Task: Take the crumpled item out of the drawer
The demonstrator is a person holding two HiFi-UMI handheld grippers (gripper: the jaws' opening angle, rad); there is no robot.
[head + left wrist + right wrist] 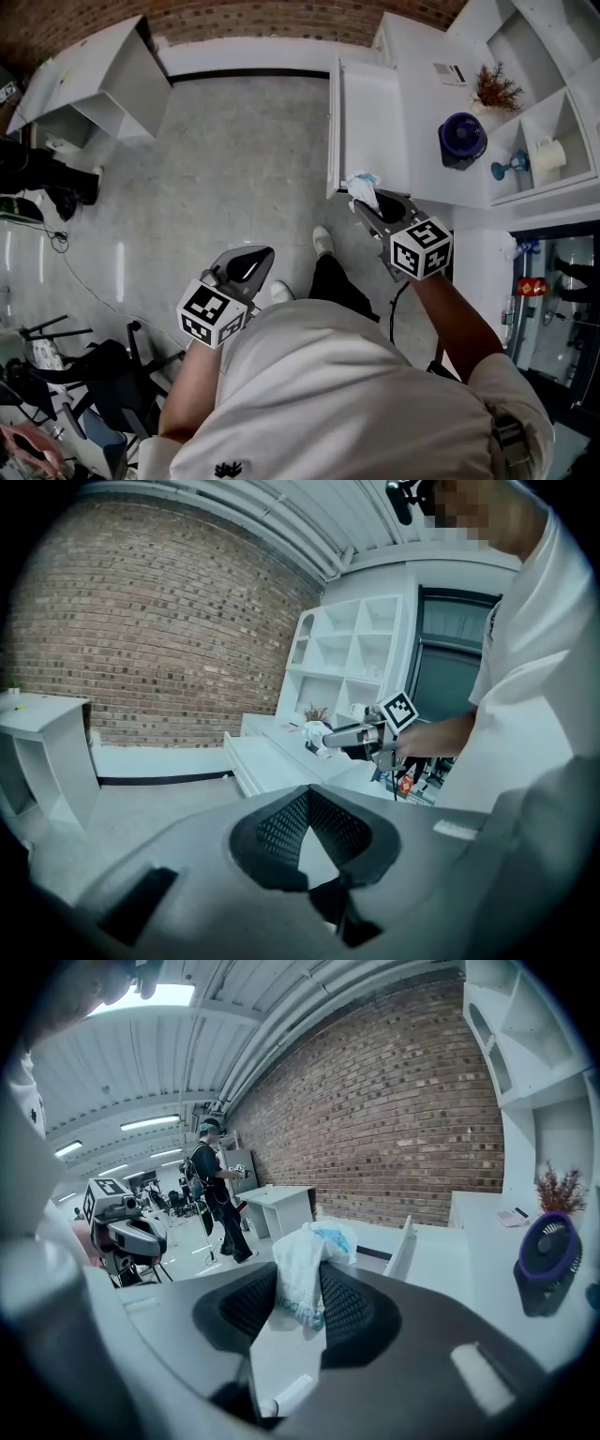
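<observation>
right gripper (298, 1290) clamping crumpled item (314, 1241), bystander (216, 1194) — behind

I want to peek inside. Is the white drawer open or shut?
Open. The drawer sticks out from the white cabinet over the floor, and its inside shows from above.

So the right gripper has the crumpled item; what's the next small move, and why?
Probably draw the right gripper up and back, clear of the drawer. Its jaws are closed on the crumpled item, which in the head view hangs at the open drawer's near end, not yet clearly away.
</observation>
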